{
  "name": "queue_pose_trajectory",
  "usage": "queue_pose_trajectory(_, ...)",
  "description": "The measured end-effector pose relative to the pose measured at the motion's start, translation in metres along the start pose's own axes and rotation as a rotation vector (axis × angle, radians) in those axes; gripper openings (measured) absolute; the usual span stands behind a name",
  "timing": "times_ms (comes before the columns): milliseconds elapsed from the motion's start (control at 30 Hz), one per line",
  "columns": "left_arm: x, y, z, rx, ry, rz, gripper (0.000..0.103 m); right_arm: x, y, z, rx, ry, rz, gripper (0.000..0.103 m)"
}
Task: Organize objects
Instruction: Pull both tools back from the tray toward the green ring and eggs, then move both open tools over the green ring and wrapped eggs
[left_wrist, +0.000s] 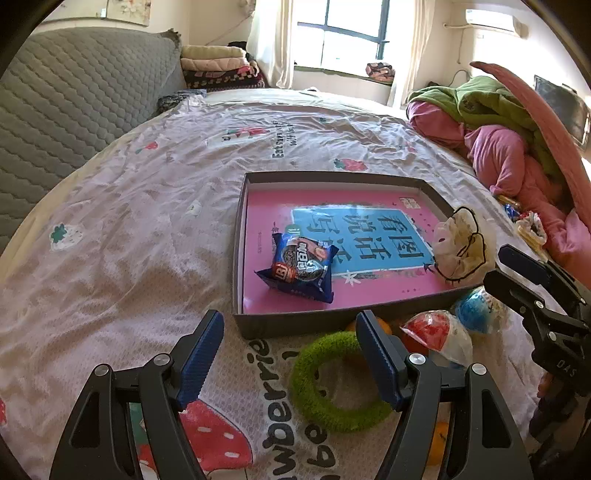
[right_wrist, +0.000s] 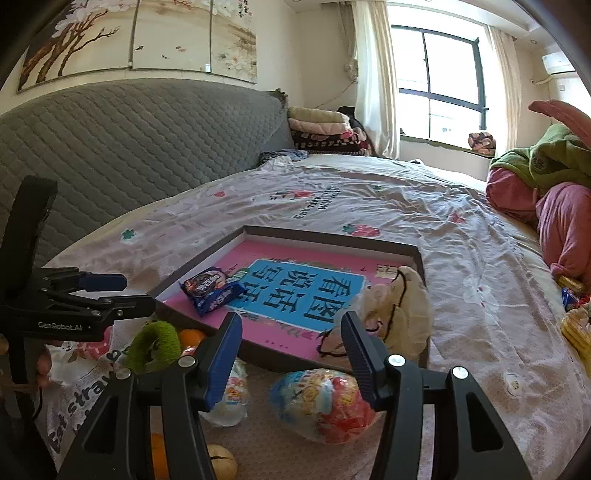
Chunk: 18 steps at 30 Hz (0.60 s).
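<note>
- Spreading across both views, a bed sheet (left_wrist: 122, 229) with strawberry prints carries everything; its large lettering reads partly as "strawberries", and a smaller line begins "Eat".
- A shallow dark tray (left_wrist: 236, 258) lies on the sheet, holding a pink book (right_wrist: 266, 254) whose blue panel bears large Chinese characters, seen upside down.
- A cream cloth pouch (right_wrist: 399, 306) with black stitching leans on the tray's near right corner.
- A blue snack packet (left_wrist: 301, 267) already lies in the tray, on the book's near left part; its print is too small to read.
- A fuzzy green ring (left_wrist: 332, 384), wrapped toy balls (right_wrist: 325, 402) and oranges (right_wrist: 190, 336) lie loose on the sheet just outside the tray's near wall.
- Judging by this, sorting is partly done, and the next move calls for closing on one loose item and carrying it over the wall.
- Left gripper (left_wrist: 290, 363) hangs above the ring, jaws apart, holding nothing; its body reads "GenRobot.AI".
- Right gripper (right_wrist: 291, 354) hovers over a wrapped ball, jaws apart and empty.
</note>
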<state>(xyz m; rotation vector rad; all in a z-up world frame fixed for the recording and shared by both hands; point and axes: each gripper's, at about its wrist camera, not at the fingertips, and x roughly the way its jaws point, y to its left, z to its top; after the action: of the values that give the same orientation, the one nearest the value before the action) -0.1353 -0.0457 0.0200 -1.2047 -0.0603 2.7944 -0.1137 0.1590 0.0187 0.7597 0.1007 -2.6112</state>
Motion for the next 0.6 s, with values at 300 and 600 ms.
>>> queue_pose_trajectory(300, -0.006, 0.001, -0.006, -0.015, -0.006, 0.004, 0.075, -0.003, 0.012, -0.003, -0.007, 0.011, 0.022, 0.056)
queue_pose_trajectory(600, -0.015, -0.001, -0.016, -0.007, -0.011, -0.005, 0.075, -0.007, 0.027, -0.010, -0.031, 0.021, 0.044, 0.056)
